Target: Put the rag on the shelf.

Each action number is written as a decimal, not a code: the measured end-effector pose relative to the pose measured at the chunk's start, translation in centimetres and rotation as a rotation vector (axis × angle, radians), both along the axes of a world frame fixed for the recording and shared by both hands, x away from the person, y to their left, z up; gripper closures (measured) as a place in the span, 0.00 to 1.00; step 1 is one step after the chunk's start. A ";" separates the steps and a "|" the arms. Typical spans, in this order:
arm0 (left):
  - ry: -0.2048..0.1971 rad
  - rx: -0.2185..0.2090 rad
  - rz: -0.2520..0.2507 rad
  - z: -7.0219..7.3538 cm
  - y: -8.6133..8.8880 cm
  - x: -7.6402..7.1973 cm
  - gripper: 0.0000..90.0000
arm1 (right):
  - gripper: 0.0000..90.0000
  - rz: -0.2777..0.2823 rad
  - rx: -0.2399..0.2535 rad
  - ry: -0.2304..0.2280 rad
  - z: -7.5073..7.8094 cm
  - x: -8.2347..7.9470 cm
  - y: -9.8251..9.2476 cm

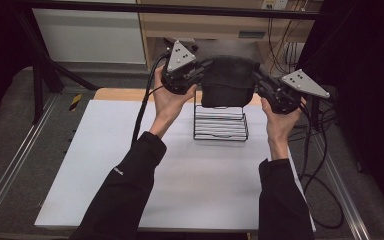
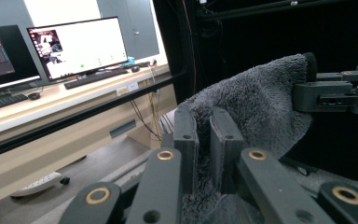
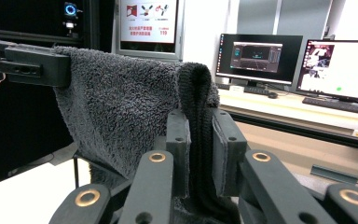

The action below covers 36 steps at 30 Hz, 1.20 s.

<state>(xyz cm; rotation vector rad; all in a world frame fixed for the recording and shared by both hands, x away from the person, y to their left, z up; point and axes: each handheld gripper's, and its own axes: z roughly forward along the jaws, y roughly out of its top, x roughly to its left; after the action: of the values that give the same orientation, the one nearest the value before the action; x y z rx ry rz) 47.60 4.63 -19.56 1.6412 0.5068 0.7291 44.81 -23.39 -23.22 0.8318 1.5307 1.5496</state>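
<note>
A dark grey fluffy towel [image 1: 228, 81] hangs folded between my two grippers, held up over a black wire rack [image 1: 220, 124] on the white table top [image 1: 130, 165]. My left gripper [image 1: 200, 69] is shut on the towel's left end; in the left gripper view the towel [image 2: 256, 107] is pinched between the jaws of that gripper [image 2: 204, 122]. My right gripper [image 1: 256, 75] is shut on the right end; in the right gripper view the cloth [image 3: 121, 112] runs from this gripper [image 3: 196, 122] across to the other one [image 3: 32, 63]. The towel's lower edge hides the rack's top.
The rack stands at the far middle of the white table top. Cables [image 1: 325, 190] trail off the right side. Behind the table are a wooden shelf unit [image 1: 210, 25] and a black frame bar [image 1: 180, 10]. Monitors [image 3: 335, 65] stand on a desk beyond.
</note>
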 end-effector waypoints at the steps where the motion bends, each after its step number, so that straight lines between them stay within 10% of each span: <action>1: -0.001 0.002 0.000 -0.2 0.0 -0.1 0.91 | 0.88 0.001 -0.001 -0.003 -0.3 -0.1 0.0; 15: 0.004 0.026 -0.033 -2.2 -0.3 -1.7 0.91 | 0.88 0.013 0.015 0.025 -3.1 -0.7 -0.3; 36: 0.190 0.084 -0.039 -5.5 0.6 -2.9 0.85 | 0.74 0.030 -0.073 0.201 -3.3 -2.0 -0.7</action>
<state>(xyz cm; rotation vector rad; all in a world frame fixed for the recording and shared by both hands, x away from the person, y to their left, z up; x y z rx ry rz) 44.74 5.21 -25.06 1.8045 0.5844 0.5749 42.80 -24.04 -26.48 0.9497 1.7394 1.4575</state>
